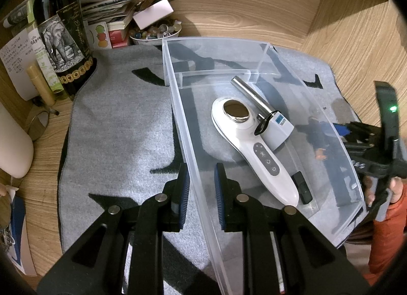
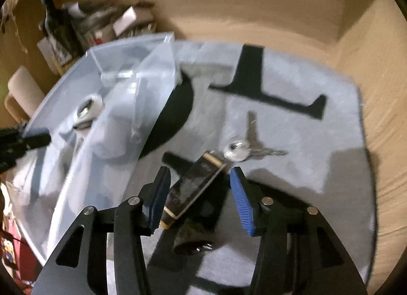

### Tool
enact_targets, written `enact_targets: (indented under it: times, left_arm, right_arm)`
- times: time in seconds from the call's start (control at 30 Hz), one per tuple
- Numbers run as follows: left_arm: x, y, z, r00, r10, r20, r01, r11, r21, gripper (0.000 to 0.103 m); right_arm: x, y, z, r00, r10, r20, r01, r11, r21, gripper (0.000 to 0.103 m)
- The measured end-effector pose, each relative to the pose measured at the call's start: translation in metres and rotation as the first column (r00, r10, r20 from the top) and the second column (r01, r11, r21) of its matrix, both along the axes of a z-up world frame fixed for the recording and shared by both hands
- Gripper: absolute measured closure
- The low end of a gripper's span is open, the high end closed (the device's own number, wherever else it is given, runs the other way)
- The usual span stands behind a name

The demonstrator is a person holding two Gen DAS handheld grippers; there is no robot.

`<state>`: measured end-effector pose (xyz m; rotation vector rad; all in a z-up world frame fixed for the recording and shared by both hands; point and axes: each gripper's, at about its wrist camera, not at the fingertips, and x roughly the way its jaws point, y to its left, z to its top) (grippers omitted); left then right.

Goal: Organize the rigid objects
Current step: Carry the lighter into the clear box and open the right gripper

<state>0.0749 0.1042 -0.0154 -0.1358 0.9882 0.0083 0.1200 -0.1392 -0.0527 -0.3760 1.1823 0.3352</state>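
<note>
Left hand-held gripper [image 1: 202,188] is clamped on the near wall of the clear bin [image 1: 264,50], lower centre of its frame, presumably to steady it. The bin already holds a white handheld device [image 1: 254,142], a metal tube [image 1: 250,94] and a small black piece [image 1: 302,187].

Right hand-held gripper [image 2: 201,193] stands partly open over a black harmonica [image 2: 195,183], centre-low on the grey mat [image 2: 318,167]; pads not pressing. Keys [image 2: 244,147] lie just beyond.

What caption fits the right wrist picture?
Open right gripper hovers over a harmonica on the grey mat, beside keys.
</note>
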Motion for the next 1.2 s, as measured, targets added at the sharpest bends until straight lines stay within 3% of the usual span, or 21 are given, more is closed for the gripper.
enact_targets:
  times: [0.07,0.2,0.23,0.57,0.83,1.0,1.2]
  left_arm:
    - [0.0,0.0,0.0,1.0,0.001,0.0,-0.001,1.0,-0.001,0.085]
    - [0.0,0.0,0.0,1.0,0.001,-0.001,-0.001,1.0,-0.005,0.085]
    - [0.0,0.0,0.0,1.0,0.002,-0.001,-0.002,1.0,-0.004,0.085]
    - [0.0,0.0,0.0,1.0,0.002,-0.001,-0.002,1.0,-0.003,0.085]
    - [0.0,0.0,0.0,1.0,0.001,-0.001,-0.001,1.0,-0.004,0.085]
    - [0.0,0.0,0.0,1.0,0.001,-0.002,-0.001,1.0,-0.005,0.085]
    - [0.0,0.0,0.001,1.0,0.002,-0.005,-0.002,1.0,0.0,0.085]
  right_arm:
    - [-0.001,0.004,-0.005,1.0,0.013,0.017,-0.013,1.0,-0.015,0.056]
    - [-0.004,0.004,0.0,0.998,0.028,0.05,-0.027,0.999,-0.018,0.08]
    - [-0.004,0.003,0.002,0.998,0.022,0.057,-0.021,1.0,-0.015,0.082]
    - [-0.011,0.006,0.052,0.982,0.004,0.188,-0.018,0.997,0.071,0.082]
    - [-0.027,0.036,0.097,0.959,0.075,0.275,-0.123,0.979,0.161,0.082]
    - [-0.036,0.062,0.094,0.954,0.142,0.265,-0.195,0.963,0.185,0.082]
    - [-0.04,0.084,0.069,0.955,0.206,0.212,-0.244,0.954,0.174,0.082]
